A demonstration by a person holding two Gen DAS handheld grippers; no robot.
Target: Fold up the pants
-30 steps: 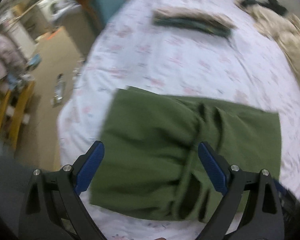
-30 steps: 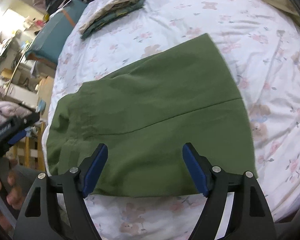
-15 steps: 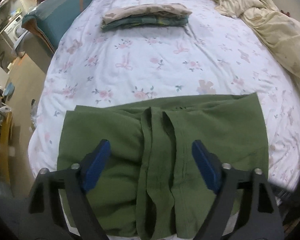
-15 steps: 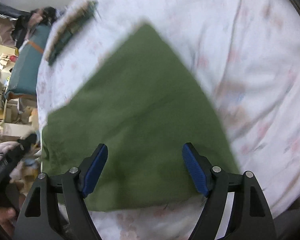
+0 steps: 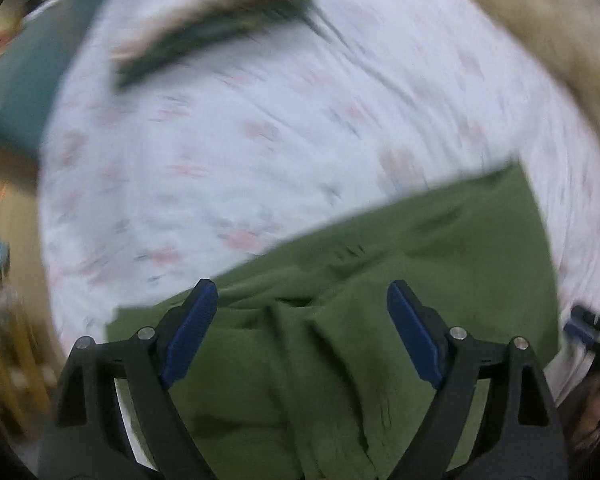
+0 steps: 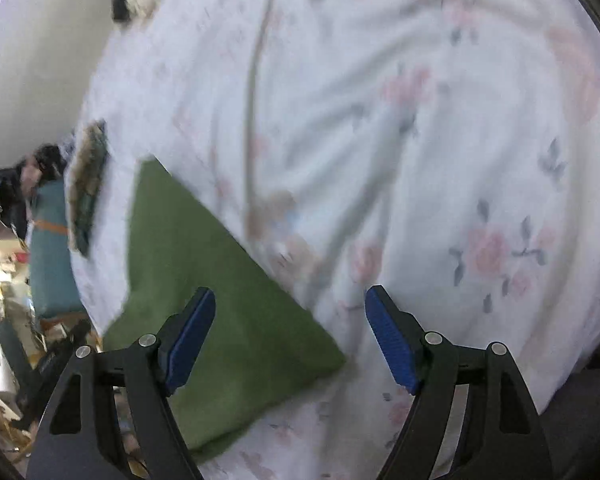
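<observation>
Since a second ago, both views swing and blur; left gripper (image 5: pixel 302 332) narrows slightly, jaws apart over the creased green pants (image 5: pixel 400 288), gripping nothing. Right gripper (image 6: pixel 290 334), equally wide and empty, now straddles the pants' corner on the floral bed (image 6: pixel 440 140). Folded clothes stack (image 5: pixel 216 36) and beige blanket (image 5: pixel 540 28) lie well beyond.

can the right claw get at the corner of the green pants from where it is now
Probably yes. The right claw is open and empty, the green pants' corner lies flat on the floral bedsheet right between its fingers, and nothing covers it or stands in the way.
</observation>
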